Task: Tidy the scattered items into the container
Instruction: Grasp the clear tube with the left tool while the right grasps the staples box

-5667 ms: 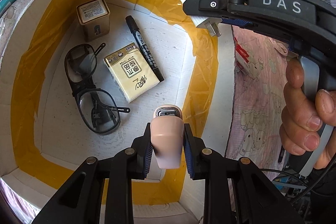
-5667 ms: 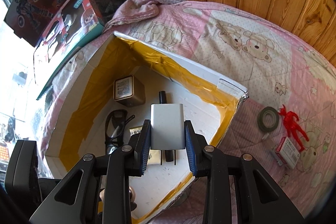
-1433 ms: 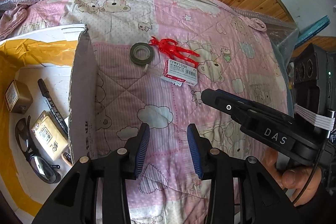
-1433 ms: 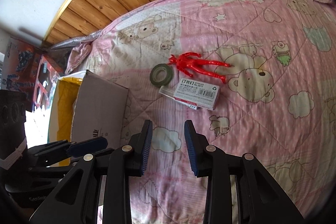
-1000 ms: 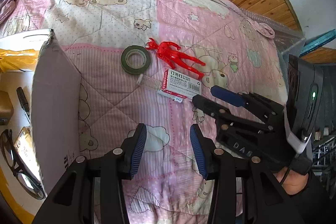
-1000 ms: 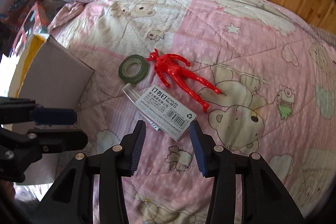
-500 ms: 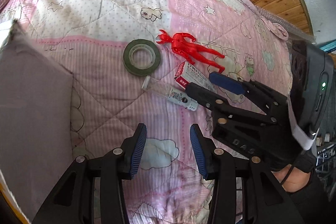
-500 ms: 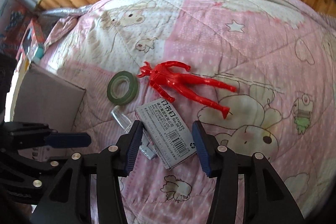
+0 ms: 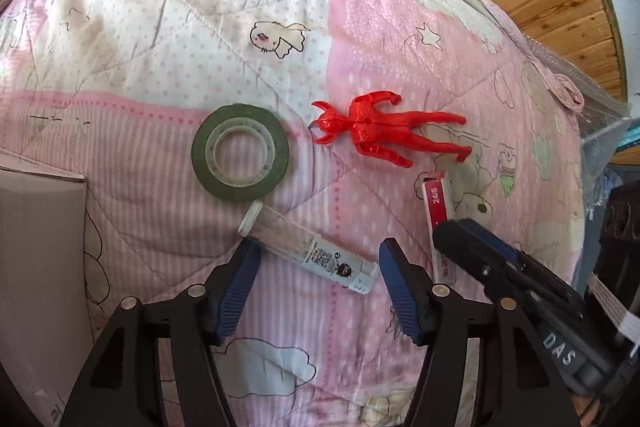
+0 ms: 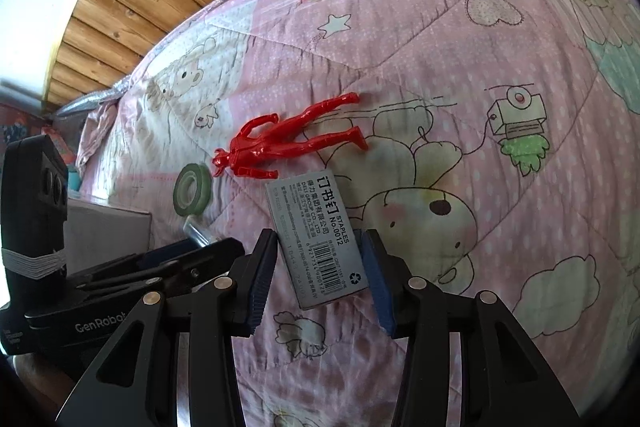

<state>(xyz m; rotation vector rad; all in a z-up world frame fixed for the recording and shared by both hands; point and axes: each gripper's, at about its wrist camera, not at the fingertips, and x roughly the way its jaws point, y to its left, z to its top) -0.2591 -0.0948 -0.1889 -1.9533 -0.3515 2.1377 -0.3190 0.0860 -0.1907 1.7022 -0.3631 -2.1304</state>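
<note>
**Two grabs lined up on the bed**

My left gripper (image 9: 316,267) hangs low over the quilt (image 9: 160,39) with its fingers apart, straddling the clear tube (image 9: 308,247), which lies slantwise between them, untouched. My right gripper (image 10: 320,267) is spread around the staple box (image 10: 316,239); the blue pads sit just beside its long sides, and I cannot tell whether they touch it yet. The green tape roll (image 9: 240,153) and the red figure (image 9: 384,133) lie further out on the quilt, waiting their turn. Only a grey outer wall of the box container (image 9: 36,227) shows, at my left edge.

To do this well, I judge I should turn the left wrist so the pads meet the tube across its width, press down into the soft quilt, and close gently, since the tube may roll. On the right, I should close squarely on the box's long sides before lifting.

Both wrists point forward and down, side by side, right fingertips near the left's.
</note>
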